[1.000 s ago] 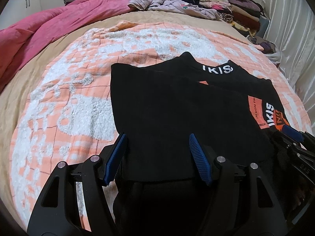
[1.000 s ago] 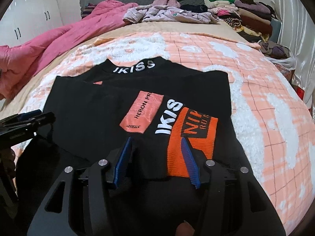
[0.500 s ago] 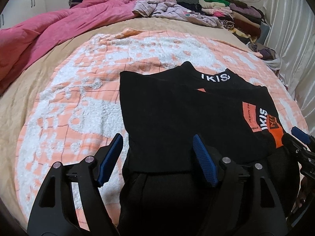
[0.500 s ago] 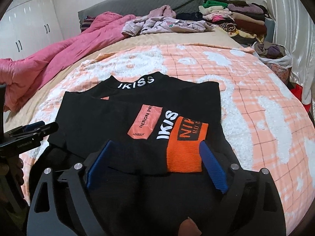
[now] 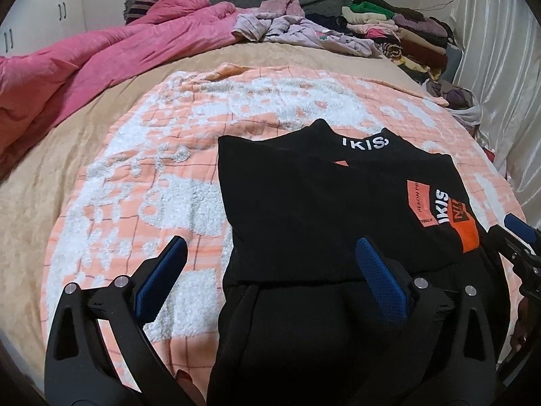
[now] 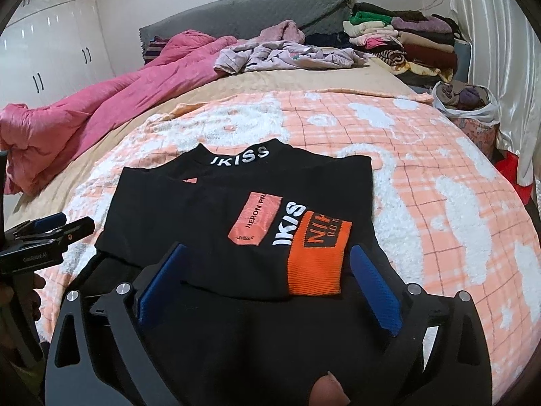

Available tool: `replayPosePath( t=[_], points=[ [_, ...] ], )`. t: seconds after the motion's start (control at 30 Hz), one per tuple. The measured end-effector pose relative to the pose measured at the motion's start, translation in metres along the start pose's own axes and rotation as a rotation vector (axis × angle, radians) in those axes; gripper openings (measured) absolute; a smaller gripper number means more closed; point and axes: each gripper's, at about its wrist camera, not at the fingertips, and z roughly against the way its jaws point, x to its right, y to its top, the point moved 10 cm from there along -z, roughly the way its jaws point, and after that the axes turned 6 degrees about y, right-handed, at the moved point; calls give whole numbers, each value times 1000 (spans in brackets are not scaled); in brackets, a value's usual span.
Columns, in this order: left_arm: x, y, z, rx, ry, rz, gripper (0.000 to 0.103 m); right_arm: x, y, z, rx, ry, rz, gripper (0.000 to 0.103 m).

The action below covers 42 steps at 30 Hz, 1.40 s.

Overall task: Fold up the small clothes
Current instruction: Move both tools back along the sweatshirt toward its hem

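On the bed, left of your left gripper (image 5: 267,277), only the blanket (image 5: 142,176) shows; the left finger (image 5: 159,277) hangs over it, clear of the cloth. Between the fingers lies the near left part of the black top (image 5: 297,209), and the right finger (image 5: 382,287) stands over the garment. Your left fingers have just been opening and now stand wide, released, pressing on nothing.

Further right, the fold edge runs across the top just beyond both pairs of fingers. The upper layer with the orange patch (image 6: 318,257) lies flat on the lower layer, and the collar lettering sits at the far end.

Your right gripper (image 6: 270,277) hovers above the patch end, the patch between its fingers. These fingers too have just been opening; they are spread, holding nothing. Right of them is bare blanket.

By the look of it, one fold is laid and let go. The near part of the top, under and behind both pairs of fingers, is not yet folded, so you likely have another fold to make, then a tidy. Beyond the fingers, at the head of the bed, a loose heap (image 6: 280,55) waits beside a folded stack (image 6: 405,40), so much of the task seems left.
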Motion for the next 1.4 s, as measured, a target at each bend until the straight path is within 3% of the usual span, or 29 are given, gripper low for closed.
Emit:
replayPosePath(
  t=[0.63, 1.4],
  points=[
    [-16, -13, 34, 31, 23, 9, 93, -3, -8, 30, 22, -5, 33, 98],
    [-71, -68, 66, -14, 74, 54, 93, 8, -45, 61, -15, -25, 52, 98]
  ],
)
